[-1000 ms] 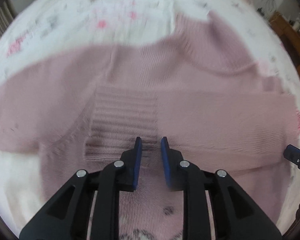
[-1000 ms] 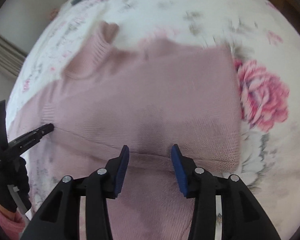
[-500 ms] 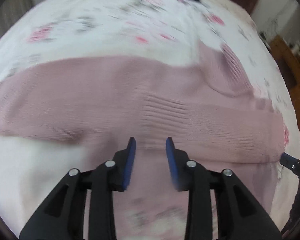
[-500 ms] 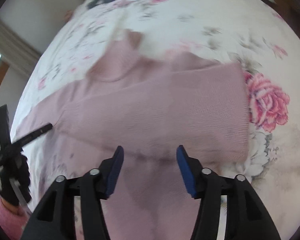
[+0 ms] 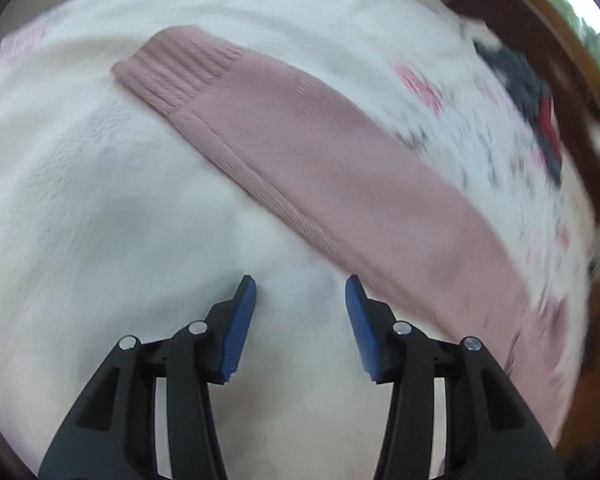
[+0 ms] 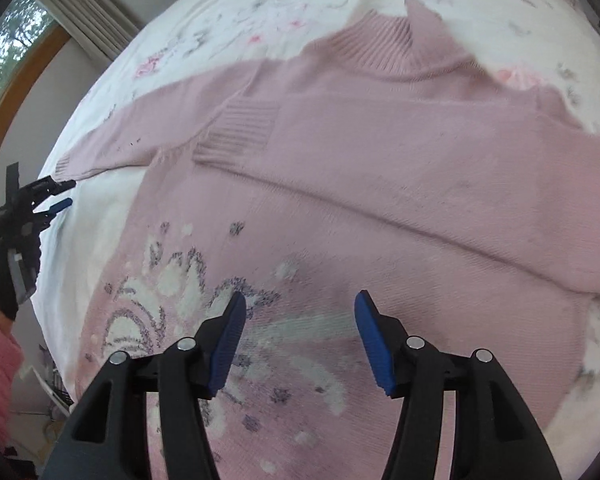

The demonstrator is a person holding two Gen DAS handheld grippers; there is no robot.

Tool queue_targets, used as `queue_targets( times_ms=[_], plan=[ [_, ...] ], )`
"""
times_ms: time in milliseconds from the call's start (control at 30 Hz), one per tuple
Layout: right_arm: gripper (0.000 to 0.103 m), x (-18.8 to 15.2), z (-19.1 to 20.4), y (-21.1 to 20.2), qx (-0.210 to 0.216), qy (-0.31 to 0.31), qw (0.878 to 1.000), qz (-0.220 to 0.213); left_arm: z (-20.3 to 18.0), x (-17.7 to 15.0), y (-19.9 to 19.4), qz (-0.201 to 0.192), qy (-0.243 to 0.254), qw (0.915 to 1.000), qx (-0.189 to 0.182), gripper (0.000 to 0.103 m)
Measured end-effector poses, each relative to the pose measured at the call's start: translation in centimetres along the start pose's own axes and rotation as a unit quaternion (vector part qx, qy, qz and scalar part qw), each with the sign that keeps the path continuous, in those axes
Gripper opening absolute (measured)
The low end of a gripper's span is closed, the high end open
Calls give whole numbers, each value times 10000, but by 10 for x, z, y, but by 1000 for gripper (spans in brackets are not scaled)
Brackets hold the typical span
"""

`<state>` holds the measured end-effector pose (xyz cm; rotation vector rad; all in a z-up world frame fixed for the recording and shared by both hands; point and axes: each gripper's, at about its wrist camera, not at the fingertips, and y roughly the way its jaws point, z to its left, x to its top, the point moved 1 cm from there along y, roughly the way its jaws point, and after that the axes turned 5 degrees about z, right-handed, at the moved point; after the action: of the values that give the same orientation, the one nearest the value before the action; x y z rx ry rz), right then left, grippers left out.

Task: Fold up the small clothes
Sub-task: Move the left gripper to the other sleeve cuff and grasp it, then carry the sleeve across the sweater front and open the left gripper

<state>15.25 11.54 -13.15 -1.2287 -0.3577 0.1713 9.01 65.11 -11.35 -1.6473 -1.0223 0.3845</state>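
I have both grippers over a bed (image 5: 80, 208) covered in a white spread with a pink and grey flower print. A pink knitted sweater (image 6: 380, 184) lies flat on it, neck toward the far edge of the bed, and its white and grey patterned front panel sits right under my right wrist camera. One sleeve is folded across the chest, its ribbed cuff (image 6: 240, 132) resting on the body of the sweater. The other sleeve (image 5: 340, 176) stretches out straight toward the left edge of the bed, flat on the spread, with its ribbed cuff (image 5: 176, 68) at the outer end.

My left gripper (image 5: 300, 312) is open, jaws wide apart and empty, hovering above bare spread just beside the lower edge of that outstretched sleeve, not touching it. From the right wrist view I see the same gripper (image 6: 58, 196) near the sleeve's cuff end, held by a hand in a black glove (image 6: 14, 256) with a pink sleeve behind it.

My right gripper (image 6: 298, 340) is also open and empty, jaws spread wide above the patterned lower front of the sweater. I cannot tell whether its tips touch the knit.

A dark heap of other clothing (image 5: 536, 96) lies blurred at the far right corner of the bed.
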Motion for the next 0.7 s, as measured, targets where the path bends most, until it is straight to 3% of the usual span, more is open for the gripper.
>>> queue_targets(
  times_ms=[100, 367, 500, 700],
  plan=[
    [57, 0, -5, 7, -97, 84, 9999, 72, 8, 18, 4, -106, -315, 9985, -428, 45],
    [57, 1, -12, 19, -234, 185, 9995, 141, 12, 41, 17, -341, -735, 9952, -543, 41],
    [57, -1, -12, 23, -328, 118, 9993, 138, 24, 50, 13, -414, -686, 9958, -441, 15],
    [57, -2, -13, 22, -299, 156, 9994, 118, 6, 53, -9, -737, -375, 9958, -388, 9]
  ],
)
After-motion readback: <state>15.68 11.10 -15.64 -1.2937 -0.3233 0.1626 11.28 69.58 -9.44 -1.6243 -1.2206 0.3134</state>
